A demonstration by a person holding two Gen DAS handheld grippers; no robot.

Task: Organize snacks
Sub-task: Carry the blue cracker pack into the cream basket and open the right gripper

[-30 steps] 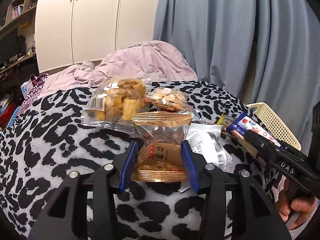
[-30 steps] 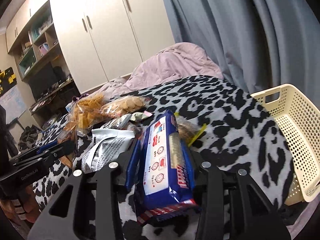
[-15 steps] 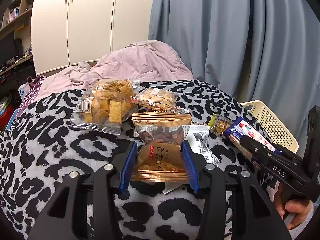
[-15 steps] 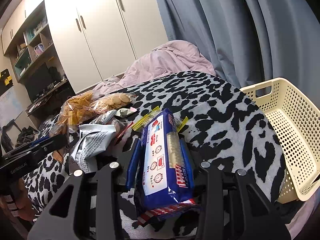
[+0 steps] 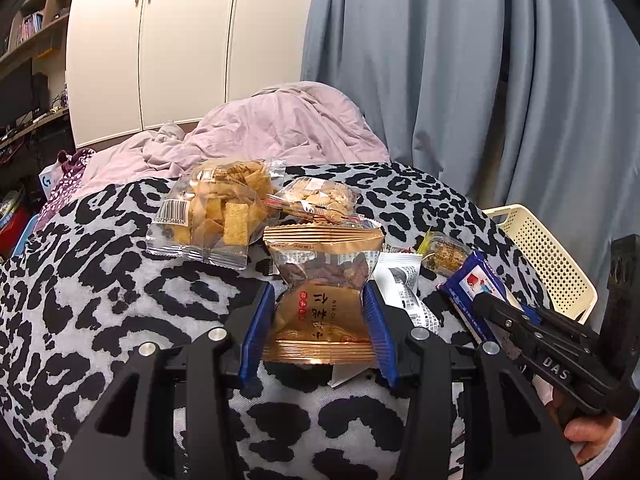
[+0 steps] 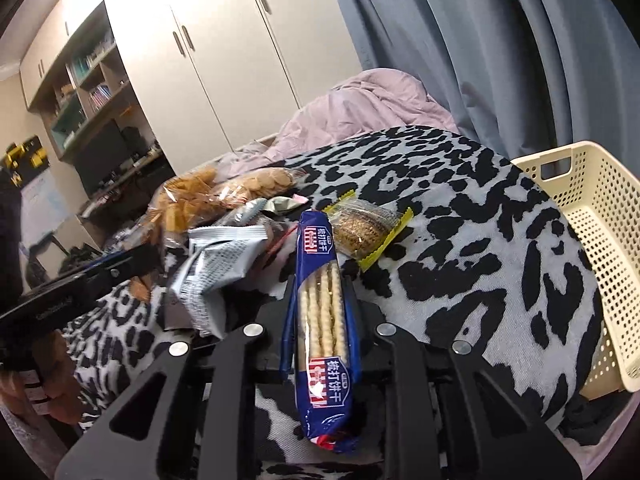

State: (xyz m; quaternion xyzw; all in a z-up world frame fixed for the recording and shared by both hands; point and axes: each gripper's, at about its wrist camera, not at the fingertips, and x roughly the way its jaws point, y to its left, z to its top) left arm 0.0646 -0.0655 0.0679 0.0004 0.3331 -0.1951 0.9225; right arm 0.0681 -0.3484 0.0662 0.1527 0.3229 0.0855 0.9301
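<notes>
The left gripper (image 5: 320, 320) pinches a copper-coloured nut packet (image 5: 322, 298) between its blue pads (image 5: 258, 322); one pad presses each side edge of the packet, which stands upright with its lower crimped seam towards the camera and its clear window showing brown nuts above the pads. The right gripper (image 6: 320, 296) has just closed to its tightest on a blue soda cracker pack (image 6: 320, 312), which stands on edge between the fingers, its long axis running along them and its near end jutting back over the gripper body. Both packs are held above a leopard-print blanket (image 5: 100, 280).

The right gripper's own pads are hidden behind the cracker pack, so the contact points cannot be seen. In the left wrist view only the far end of that pack shows past the black finger. A white-and-grey foil pouch (image 6: 216, 264) is crumpled and partly covered by the nut packet in the left wrist view. A hand (image 5: 588, 436) is cut off at the frame's lower right corner. The cream perforated basket (image 6: 596, 240) is cut by the picture edge, and its floor is only partly seen.

The cracker pack carries Chinese characters for soda crackers. The right gripper reads "DAS". The clear bag of fried chips (image 5: 216, 216) bears a barcode with small digits, hard to read fully. Printing on a yellow-edged sesame bar wrapper (image 6: 366, 232) is illegible.
</notes>
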